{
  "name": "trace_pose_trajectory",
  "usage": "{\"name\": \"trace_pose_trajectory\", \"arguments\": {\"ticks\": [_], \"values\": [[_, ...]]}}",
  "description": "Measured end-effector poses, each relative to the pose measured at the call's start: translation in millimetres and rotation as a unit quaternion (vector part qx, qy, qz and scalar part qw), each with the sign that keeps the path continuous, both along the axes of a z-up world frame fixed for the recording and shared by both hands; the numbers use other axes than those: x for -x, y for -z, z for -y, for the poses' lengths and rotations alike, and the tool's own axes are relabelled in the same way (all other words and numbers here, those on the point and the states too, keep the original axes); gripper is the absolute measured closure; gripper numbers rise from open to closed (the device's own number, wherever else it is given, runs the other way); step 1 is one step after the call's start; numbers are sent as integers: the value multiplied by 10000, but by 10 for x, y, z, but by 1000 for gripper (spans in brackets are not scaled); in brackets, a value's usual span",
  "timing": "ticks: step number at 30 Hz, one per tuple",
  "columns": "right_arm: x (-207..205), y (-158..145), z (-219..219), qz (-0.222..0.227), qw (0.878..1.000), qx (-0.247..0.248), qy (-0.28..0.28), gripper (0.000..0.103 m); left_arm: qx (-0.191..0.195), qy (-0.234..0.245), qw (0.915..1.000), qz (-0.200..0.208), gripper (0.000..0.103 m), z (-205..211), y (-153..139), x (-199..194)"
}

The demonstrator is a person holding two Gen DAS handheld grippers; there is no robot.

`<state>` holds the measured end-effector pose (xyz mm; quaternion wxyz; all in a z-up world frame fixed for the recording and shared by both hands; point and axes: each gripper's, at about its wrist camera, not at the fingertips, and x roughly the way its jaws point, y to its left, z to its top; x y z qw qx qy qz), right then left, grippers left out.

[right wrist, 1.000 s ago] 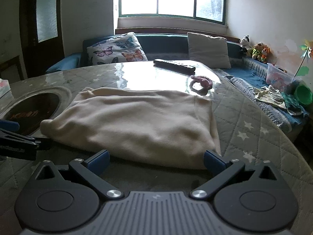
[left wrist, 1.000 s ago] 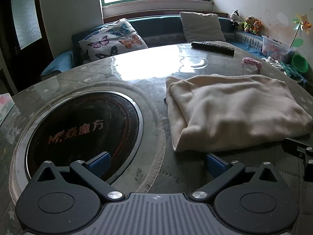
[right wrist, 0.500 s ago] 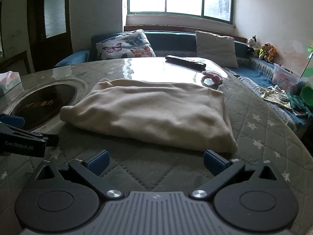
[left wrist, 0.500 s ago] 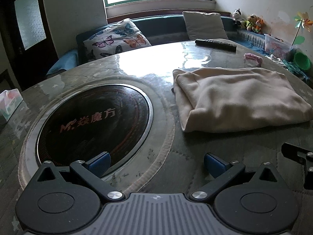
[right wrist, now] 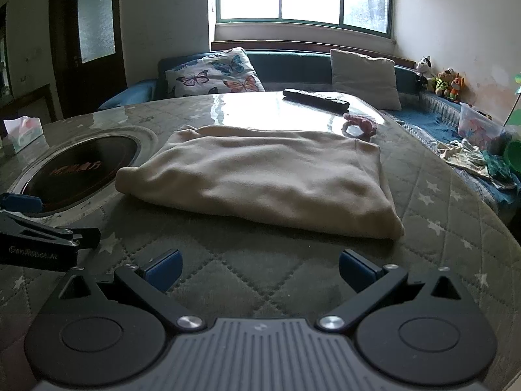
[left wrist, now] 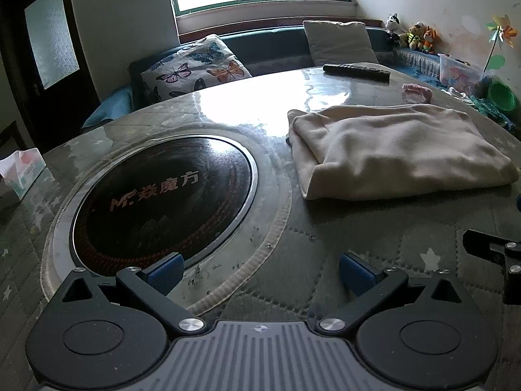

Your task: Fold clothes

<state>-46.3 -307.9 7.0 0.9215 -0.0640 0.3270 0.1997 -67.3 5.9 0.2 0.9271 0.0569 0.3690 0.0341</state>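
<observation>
Both tools have backed away from the cloth since a second ago | left tool [left wrist: 260, 268] and right tool [right wrist: 259, 267]: fingers spread wide, holding nothing | cloth [right wrist: 260, 179] lies folded on the table [right wrist: 439, 221], just right of the round hotplate [left wrist: 162, 202], touched by neither tool | I judge the fold finished.

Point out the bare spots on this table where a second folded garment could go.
Bare quilted cover lies between the right tongs and the folded cloth's near edge. A glossy patch runs from the cloth's far edge toward the remote. Right of the cloth, starred quilting is free. The far right corner is crowded: remote, pink ring. The cooktop fills the left.
</observation>
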Motion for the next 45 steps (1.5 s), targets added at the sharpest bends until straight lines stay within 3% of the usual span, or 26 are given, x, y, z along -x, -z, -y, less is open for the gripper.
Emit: {"name": "trace_pose_trajectory", "arguments": {"ticks": [45], "values": [[281,50,-53,-9,9998,-77,200,0,-275,94,9993,222,0,162,17,345]]}}
